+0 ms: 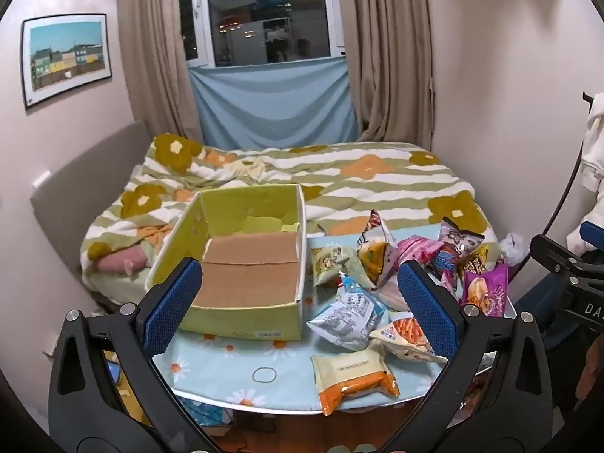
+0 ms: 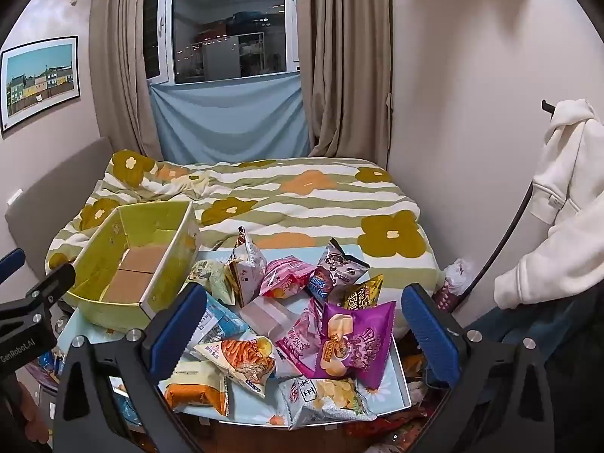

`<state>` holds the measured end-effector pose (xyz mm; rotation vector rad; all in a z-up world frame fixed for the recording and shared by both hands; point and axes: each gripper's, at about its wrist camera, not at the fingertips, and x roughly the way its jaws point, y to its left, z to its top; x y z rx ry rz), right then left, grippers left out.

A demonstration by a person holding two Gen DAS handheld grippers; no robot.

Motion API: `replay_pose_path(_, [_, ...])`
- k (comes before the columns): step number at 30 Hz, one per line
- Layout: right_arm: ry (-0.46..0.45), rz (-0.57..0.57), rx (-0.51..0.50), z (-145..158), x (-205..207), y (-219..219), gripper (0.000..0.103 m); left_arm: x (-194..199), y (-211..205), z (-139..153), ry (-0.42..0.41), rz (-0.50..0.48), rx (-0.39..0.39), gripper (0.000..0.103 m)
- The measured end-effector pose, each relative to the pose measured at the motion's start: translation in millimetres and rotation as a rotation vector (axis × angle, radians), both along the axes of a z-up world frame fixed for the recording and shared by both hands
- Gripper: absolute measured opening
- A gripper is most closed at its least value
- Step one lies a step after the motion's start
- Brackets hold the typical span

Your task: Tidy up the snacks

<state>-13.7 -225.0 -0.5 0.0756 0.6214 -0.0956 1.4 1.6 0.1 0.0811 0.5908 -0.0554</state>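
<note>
Behind the small table (image 1: 211,362) is a bed, and on the table sits my empty yellow box (image 1: 241,260) with a heap of snack bags (image 2: 302,317) beside it. Both my left gripper (image 1: 300,302) and right gripper (image 2: 302,328) hang wide open, holding nothing. Haven't started yet, I reckon; next I'd pinch the purple bag (image 2: 353,343) gently.

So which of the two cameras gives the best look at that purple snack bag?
The right wrist view: the purple snack bag lies front and centre, its whole face showing. In the left wrist view it sits far right, partly hidden behind the claw's blue pad.
</note>
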Motion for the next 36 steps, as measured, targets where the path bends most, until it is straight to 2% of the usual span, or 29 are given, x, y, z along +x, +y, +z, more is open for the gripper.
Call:
replay_pose_path(3, [0.005,-0.001,0.019,-0.2,0.6,0.0,0.103,4.1,12.6,3.8,0.003,0.005,-0.031,0.103])
replay_pose_path(4, [0.007,-0.002,0.017,-0.3,0.8,0.3,0.103,4.6,10.6,3.6,0.002,0.013,-0.019,0.103])
replay_pose_path(5, [0.006,-0.002,0.016,-0.3,0.7,0.2,0.103,-4.8,6.4,4.9,-0.038,0.019,0.002,0.103])
replay_pose_path(6, [0.006,0.000,0.016,-0.3,0.8,0.5,0.103,-5.9,0.6,6.1,-0.038,0.021,0.022,0.103])
replay_pose_path(11, [0.004,0.007,0.018,4.1,3.3,3.1,0.103,-0.8,3.9,-1.5,-0.021,0.026,-0.005,0.103])
replay_pose_path(36, [-0.008,0.007,-0.004,1.8,-3.2,11.6,0.103,0.4,14.1,-3.3,-0.027,0.010,-0.010,0.103])
